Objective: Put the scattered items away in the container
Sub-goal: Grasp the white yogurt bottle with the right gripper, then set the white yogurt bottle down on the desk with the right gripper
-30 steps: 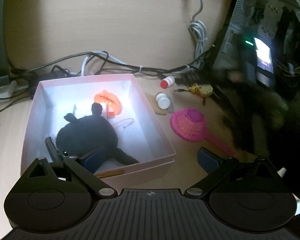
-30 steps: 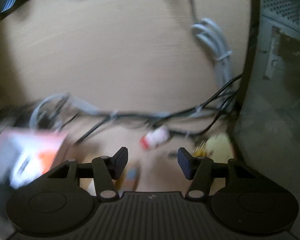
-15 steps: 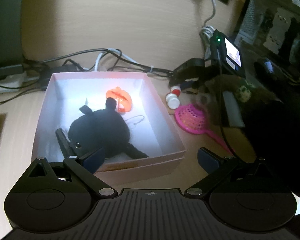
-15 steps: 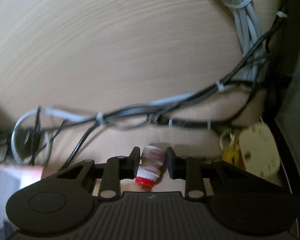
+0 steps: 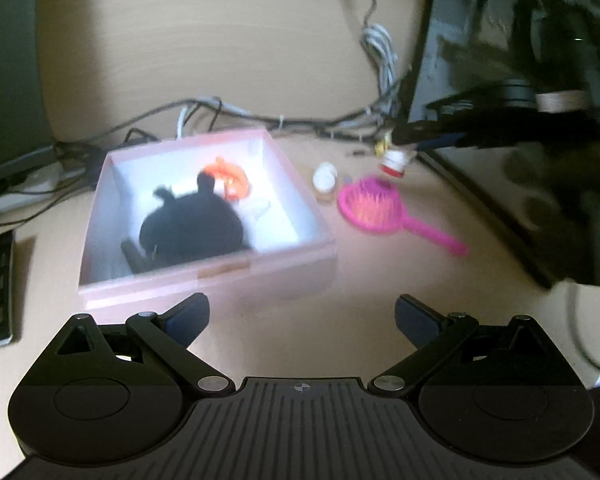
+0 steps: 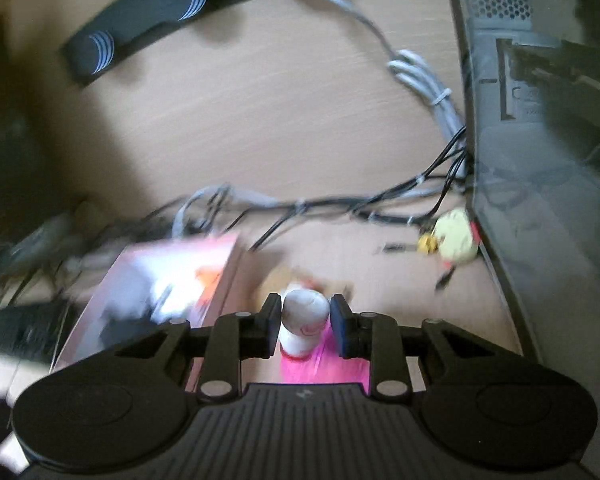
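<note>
Now small bottle (image 6: 303, 322) betw. right tongs (image 6: 305, 320) pads.

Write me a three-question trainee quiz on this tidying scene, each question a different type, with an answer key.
1. True or false: the right gripper is shut on the small white bottle with a red cap.
2. Multiple choice: where does the pink hairbrush lie? A) inside the pink box B) on the desk beside the box C) between the left gripper's fingers
3. Fill in: the left gripper is ____ and holds nothing.

Key: 1 true. 2 B. 3 open.
</note>
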Demonstrator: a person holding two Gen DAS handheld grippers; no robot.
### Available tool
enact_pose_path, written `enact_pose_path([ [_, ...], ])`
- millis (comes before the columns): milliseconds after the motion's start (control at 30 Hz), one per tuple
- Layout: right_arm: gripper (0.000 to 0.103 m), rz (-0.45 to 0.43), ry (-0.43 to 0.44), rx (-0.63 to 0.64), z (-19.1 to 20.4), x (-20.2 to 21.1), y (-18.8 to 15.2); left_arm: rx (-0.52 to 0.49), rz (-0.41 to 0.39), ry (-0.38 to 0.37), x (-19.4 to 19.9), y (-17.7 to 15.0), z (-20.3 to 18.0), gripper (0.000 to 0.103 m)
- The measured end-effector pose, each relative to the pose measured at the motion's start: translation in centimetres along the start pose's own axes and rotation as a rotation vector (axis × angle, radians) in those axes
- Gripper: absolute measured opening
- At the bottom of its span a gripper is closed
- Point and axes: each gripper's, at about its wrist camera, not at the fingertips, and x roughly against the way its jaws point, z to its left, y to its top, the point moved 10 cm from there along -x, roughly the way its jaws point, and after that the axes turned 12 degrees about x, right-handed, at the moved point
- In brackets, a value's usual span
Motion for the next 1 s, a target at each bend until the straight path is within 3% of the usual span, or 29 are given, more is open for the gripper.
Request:
enact_pose_path([
  [200, 0.025, 0.118, 0.109, 0.167, 5.1, 2.0, -6.0, 0.041, 0.034, 0.045, 1.9, -3.2, 1.0, 0.101],
  [467, 0.025, 0.160, 0.259, 0.308, 12.1, 2.8, -9.0, 0.145, 0.053, 0.123, 5.1, -7.1, 3.9, 0.101],
  [633, 0.026, 0.182, 0.262, 0.346, 13.3, 2.9, -10.4, 0.175, 0.054, 0.146, 6.4, -8.3, 4.8, 0.101],
  [767, 0.038, 0.167, 0.240, 0.366, 13.0, 4.0, -10.8, 0.174, 0.049, 0.136, 6.5, -8.4, 4.5, 0.101],
  [867, 0.051, 0.139, 0.200, 0.352, 11.4, 5.2, -10.4, 0.156, 0.044, 0.107, 6.0, -8.1, 3.5, 0.101],
  [1000, 0.056, 0.100, 0.115, 0.279, 7.6, 6.6, -9.5, 0.109, 0.039, 0.065, 4.6, -7.3, 1.2, 0.101],
])
